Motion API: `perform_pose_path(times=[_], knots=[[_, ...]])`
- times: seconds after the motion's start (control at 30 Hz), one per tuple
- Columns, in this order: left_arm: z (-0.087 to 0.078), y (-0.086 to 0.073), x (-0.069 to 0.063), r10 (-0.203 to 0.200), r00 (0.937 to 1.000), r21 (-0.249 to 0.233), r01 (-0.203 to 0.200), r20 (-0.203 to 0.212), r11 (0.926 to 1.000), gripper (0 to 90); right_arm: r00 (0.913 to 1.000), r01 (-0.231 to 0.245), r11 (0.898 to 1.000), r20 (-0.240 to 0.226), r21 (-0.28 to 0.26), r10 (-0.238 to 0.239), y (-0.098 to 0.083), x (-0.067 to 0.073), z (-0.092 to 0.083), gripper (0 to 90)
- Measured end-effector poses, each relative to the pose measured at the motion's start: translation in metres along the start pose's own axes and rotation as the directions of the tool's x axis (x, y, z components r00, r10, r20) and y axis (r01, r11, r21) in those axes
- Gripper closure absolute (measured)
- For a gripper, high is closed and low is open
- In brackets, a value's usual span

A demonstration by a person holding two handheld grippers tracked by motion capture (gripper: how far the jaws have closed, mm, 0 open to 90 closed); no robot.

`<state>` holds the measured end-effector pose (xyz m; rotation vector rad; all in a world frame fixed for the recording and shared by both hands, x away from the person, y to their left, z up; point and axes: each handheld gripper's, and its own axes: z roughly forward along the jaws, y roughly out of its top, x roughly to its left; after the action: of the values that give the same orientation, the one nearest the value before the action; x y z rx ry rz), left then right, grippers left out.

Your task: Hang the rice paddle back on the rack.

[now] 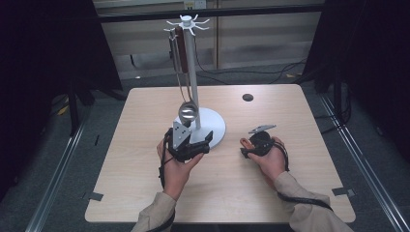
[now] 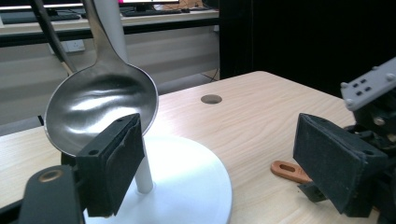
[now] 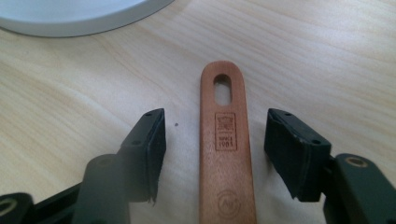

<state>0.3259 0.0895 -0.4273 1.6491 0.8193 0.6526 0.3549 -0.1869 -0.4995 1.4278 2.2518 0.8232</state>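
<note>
On the table point(image 1: 145, 193), a wooden handle point(image 3: 224, 149) lies flat between the fingers point(image 3: 149, 144) of the right gripper point(image 3: 217, 154). They are partly open and do not touch the wood on either side. Its end with the hole points toward the white stand point(image 1: 212, 126), which is near. The left gripper point(image 2: 219, 163) has its fingers point(image 2: 116, 163) wide open and holds nothing. One finger sits just in front of a shiny ladle point(image 2: 100, 109) that hangs from the stand.

one white stand point(image 1: 193, 72), one steel ladle point(image 1: 187, 112) and one more utensil point(image 1: 173, 58) hanging from it, one wooden handle point(image 3: 225, 144), two grippers.
</note>
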Motion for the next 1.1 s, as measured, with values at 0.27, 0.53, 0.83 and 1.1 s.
perform_pose_path(times=[0.27,0.53,0.83,1.1], knots=[[0.002,-0.002,-0.001,0.045,0.9976,0.039,-0.048,0.053,0.9981,17.7,0.9998,-0.013,1.000,0.014,0.022,0.012,0.011,0.001,0.005,50.9],[0.005,-0.005,-0.002,0.000,0.9948,0.063,-0.006,0.102,0.9980,13.7,0.9988,-0.031,0.999,0.040,0.044,0.029,0.018,0.004,0.009,59.5],[0.006,-0.008,-0.003,-0.020,0.9928,0.098,0.008,0.118,0.9952,15.1,0.9999,-0.008,0.999,0.012,0.046,0.007,0.021,0.004,0.010,66.2],[0.011,-0.014,-0.003,-0.109,0.9848,0.139,0.090,0.136,0.9862,21.5,0.9952,-0.077,0.996,-0.065,-0.053,0.074,0.015,0.000,-0.003,66.3]])
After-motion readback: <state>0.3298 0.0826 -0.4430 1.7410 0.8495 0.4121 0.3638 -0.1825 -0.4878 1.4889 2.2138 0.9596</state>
